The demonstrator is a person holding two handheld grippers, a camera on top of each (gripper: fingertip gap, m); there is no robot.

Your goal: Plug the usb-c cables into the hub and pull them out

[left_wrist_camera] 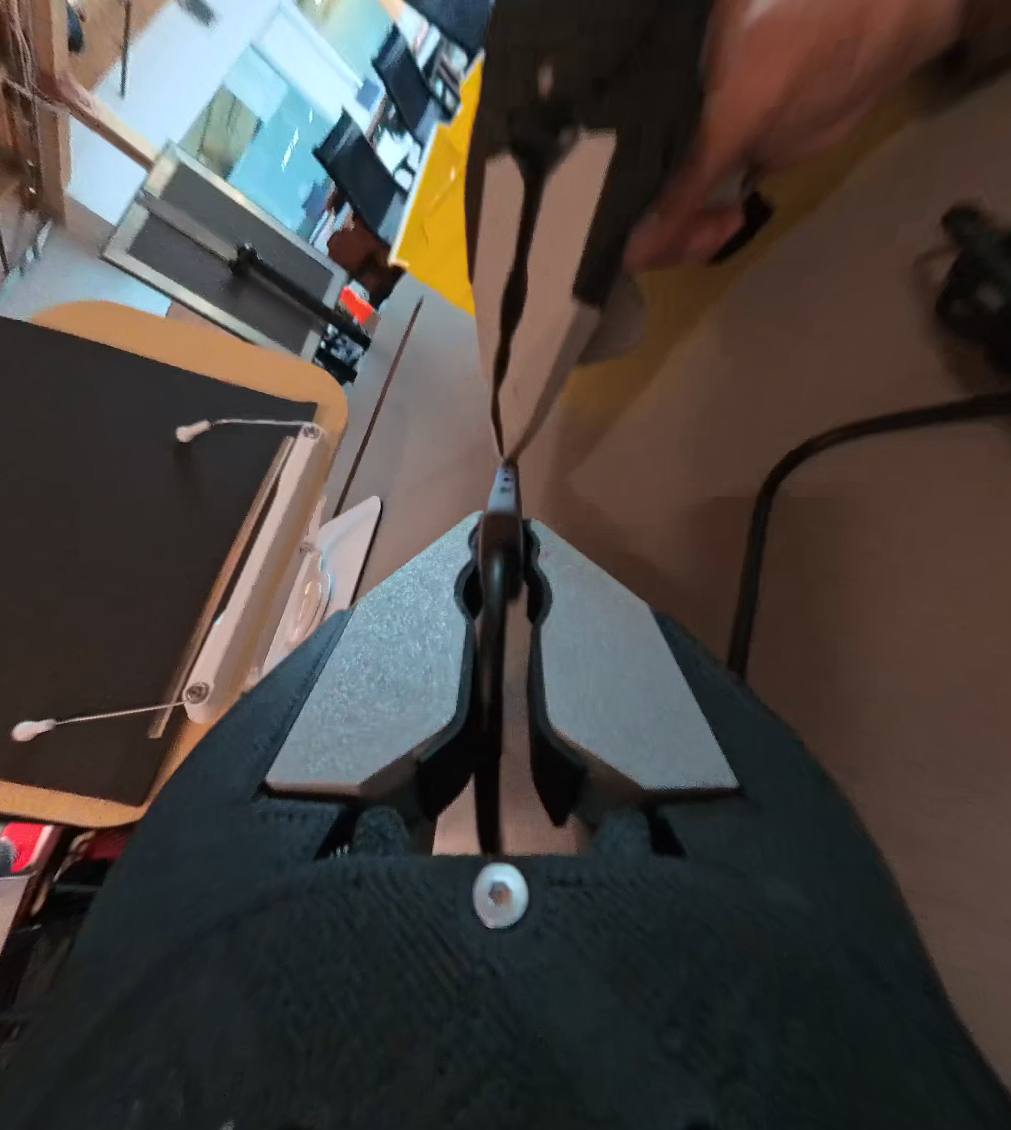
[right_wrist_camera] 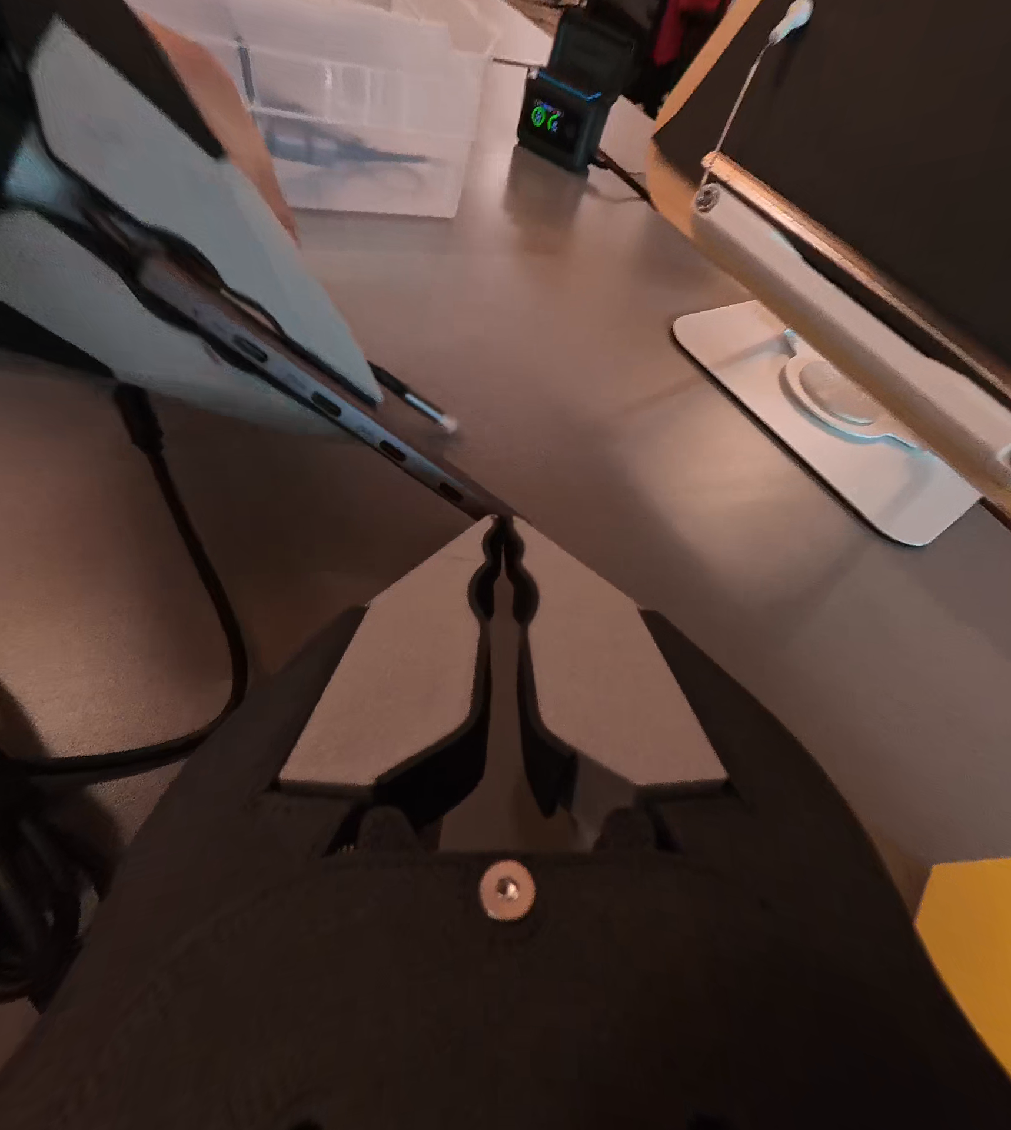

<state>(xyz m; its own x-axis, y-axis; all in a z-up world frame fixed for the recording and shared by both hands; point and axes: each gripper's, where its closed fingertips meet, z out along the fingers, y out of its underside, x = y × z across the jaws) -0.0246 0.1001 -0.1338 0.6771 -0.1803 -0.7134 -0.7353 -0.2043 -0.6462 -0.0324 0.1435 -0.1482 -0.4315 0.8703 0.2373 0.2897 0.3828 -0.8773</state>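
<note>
Holding the hub [right_wrist_camera: 362, 428] lengthwise, my left claw [left_wrist_camera: 504, 520] is closed narrow around it, and the hub's free end sticks out past my fingertips. My right claw [right_wrist_camera: 500, 526] is pinched nearly shut, tips right at that free end. I cannot tell whether they grip it or only touch it. The hub's long axis runs straight from one claw to the other, so the two claws face each other nose to nose along it. The row of ports lies on the hub's narrow edge, turned toward my right claw's side.

A black cable [right_wrist_camera: 209, 581] hangs from the hub's held end and curls off to a dark bundle on the table [right_wrist_camera: 552, 306]. A loose silver-tipped plug [right_wrist_camera: 429, 416] shows just beyond the hub, on the far side from my right claw. I judge that plug is what my right claw must fetch and then bring in square to the port edge, across the hub's length.
</note>
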